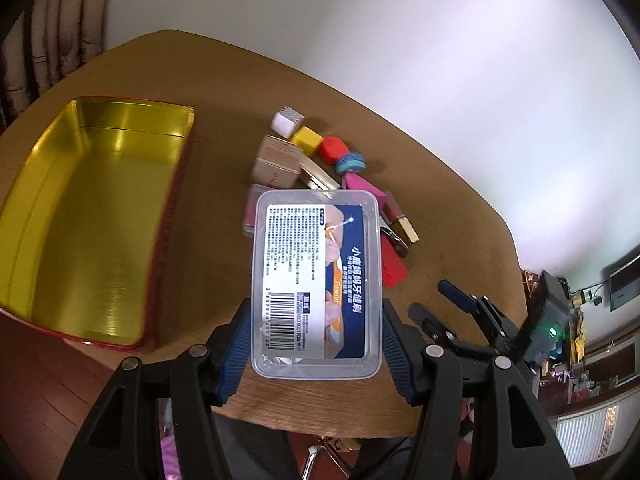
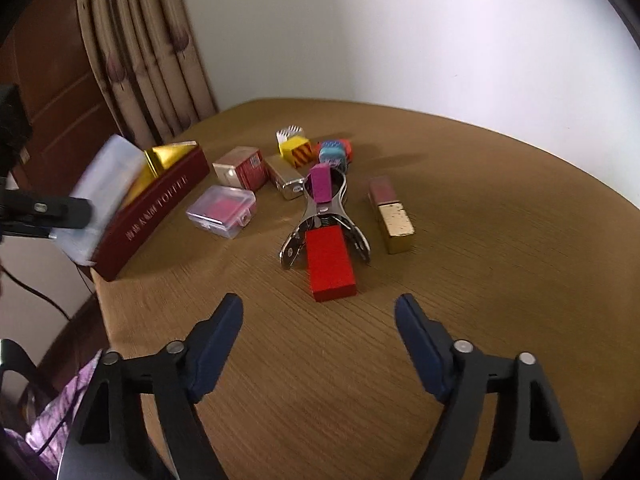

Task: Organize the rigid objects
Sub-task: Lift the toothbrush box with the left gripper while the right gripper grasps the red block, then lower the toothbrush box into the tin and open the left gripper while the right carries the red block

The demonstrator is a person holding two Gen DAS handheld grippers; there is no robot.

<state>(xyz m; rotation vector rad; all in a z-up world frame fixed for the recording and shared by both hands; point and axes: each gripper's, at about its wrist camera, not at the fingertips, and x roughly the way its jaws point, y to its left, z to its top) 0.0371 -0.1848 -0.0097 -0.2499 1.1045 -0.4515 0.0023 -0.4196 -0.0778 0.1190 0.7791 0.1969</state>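
Observation:
My left gripper [image 1: 316,344] is shut on a clear plastic box [image 1: 316,280] with a blue and white label, held above the table to the right of the open red tin [image 1: 80,216] with a gold inside. In the right wrist view the box [image 2: 100,196] is blurred beside the tin [image 2: 156,208]. My right gripper [image 2: 320,320] is open and empty, low over the table, just short of a red block [image 2: 330,264] lying on a metal clip [image 2: 324,216].
On the round brown table [image 2: 480,280] lie a small clear case with pink contents [image 2: 222,210], a gold and maroon lipstick [image 2: 390,214], a pink block [image 2: 320,182], small cartons [image 2: 242,168], and white, yellow, red and blue cubes [image 2: 296,150]. A curtain [image 2: 148,60] hangs behind.

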